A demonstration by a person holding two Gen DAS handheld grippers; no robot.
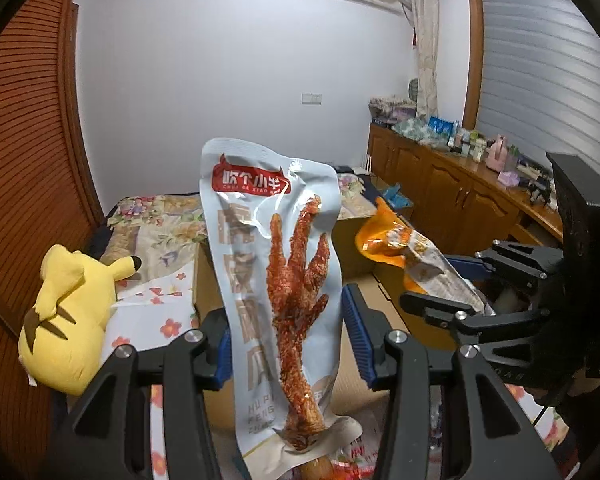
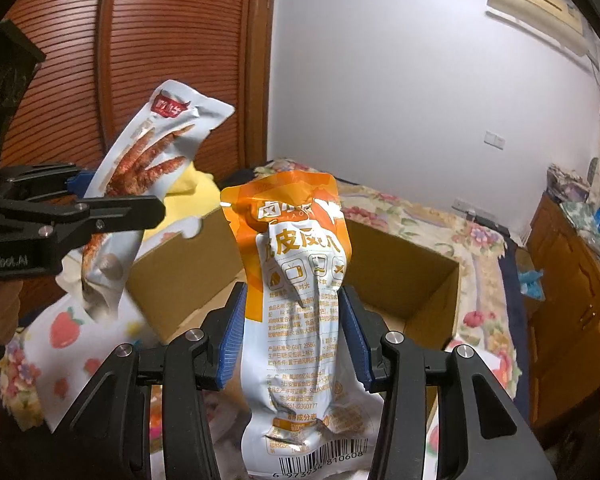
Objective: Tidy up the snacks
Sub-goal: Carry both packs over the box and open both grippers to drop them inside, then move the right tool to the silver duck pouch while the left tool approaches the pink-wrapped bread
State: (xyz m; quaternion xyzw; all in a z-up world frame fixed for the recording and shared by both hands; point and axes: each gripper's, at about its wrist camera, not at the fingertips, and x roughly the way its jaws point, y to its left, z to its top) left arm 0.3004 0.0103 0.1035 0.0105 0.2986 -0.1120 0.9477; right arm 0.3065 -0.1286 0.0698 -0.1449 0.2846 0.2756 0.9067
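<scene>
My left gripper is shut on a pale blue chicken-foot snack pouch, held upright above the bed. My right gripper is shut on an orange and white snack pouch, also upright, its barcode end toward the camera. In the left wrist view the right gripper is at the right with the orange pouch. In the right wrist view the left gripper is at the left with the blue pouch. An open cardboard box lies just beyond both pouches.
A yellow plush toy lies on the bed at the left. A floral quilt covers the bed. A wooden wardrobe stands on the left, a wooden sideboard with small items on the right.
</scene>
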